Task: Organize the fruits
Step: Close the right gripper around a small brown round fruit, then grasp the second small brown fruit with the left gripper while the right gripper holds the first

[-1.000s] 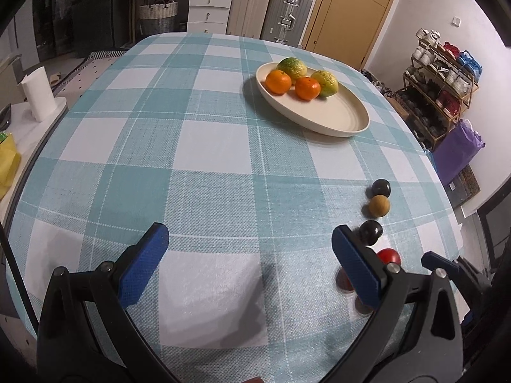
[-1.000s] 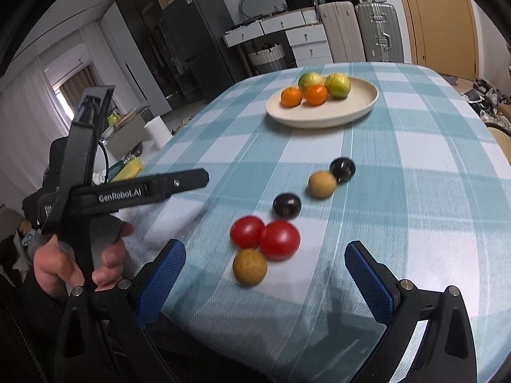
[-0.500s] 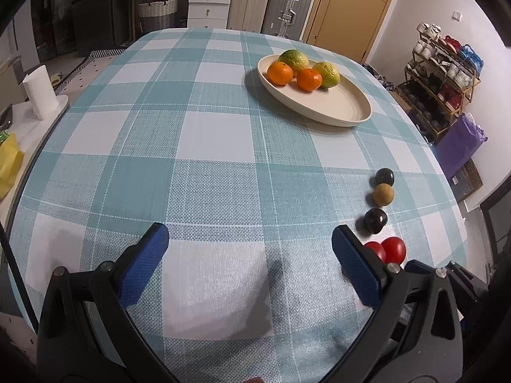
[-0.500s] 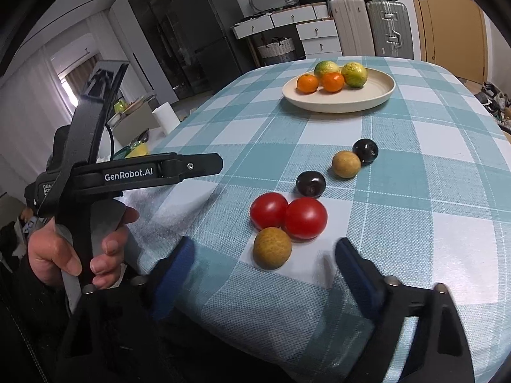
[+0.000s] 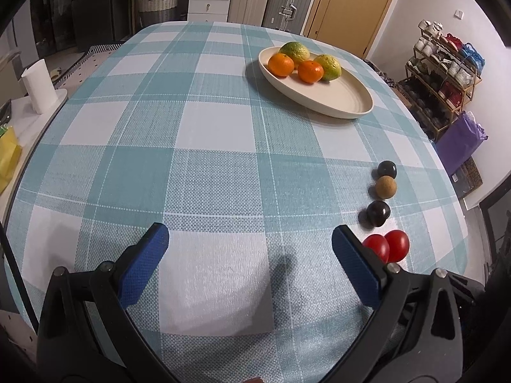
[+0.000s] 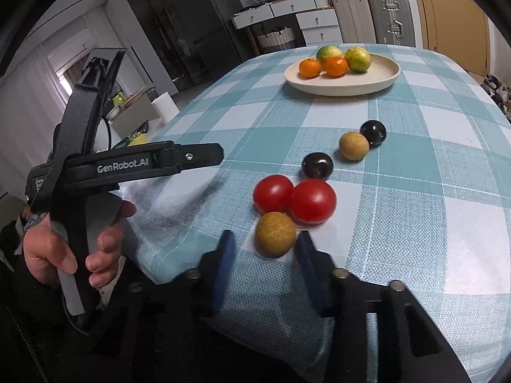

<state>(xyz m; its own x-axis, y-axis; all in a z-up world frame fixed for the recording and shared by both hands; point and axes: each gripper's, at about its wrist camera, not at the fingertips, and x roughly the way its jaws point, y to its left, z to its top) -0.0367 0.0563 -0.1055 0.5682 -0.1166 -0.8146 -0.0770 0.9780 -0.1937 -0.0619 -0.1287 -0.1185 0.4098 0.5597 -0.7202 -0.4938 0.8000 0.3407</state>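
Note:
A cream plate [image 5: 345, 102] [image 6: 377, 81] at the far side holds two oranges [image 5: 281, 65] and two green-yellow citrus fruits [image 5: 328, 67]. A row of small fruits runs along the table's right edge: a dark plum [image 6: 373, 132], a tan fruit [image 6: 354, 146], another plum [image 6: 317, 166] and two red tomatoes [image 6: 311, 202]. Nearest lies a tan-brown fruit [image 6: 275, 234]. My right gripper [image 6: 265, 249] is closing with that fruit between its fingertips, a gap still showing on the left side. My left gripper [image 5: 249, 245] hangs open over bare cloth.
A teal-and-white checked cloth [image 5: 198, 166] covers the table, whose near edge drops off just under my right gripper. A hand [image 6: 64, 249] holds the left gripper's handle at the left. A paper roll [image 5: 38, 86] stands on a side surface beyond the left edge.
The right gripper's jaws have swung in from wide apart to close around the nearest tan-brown fruit. The left gripper has stayed open and in place.

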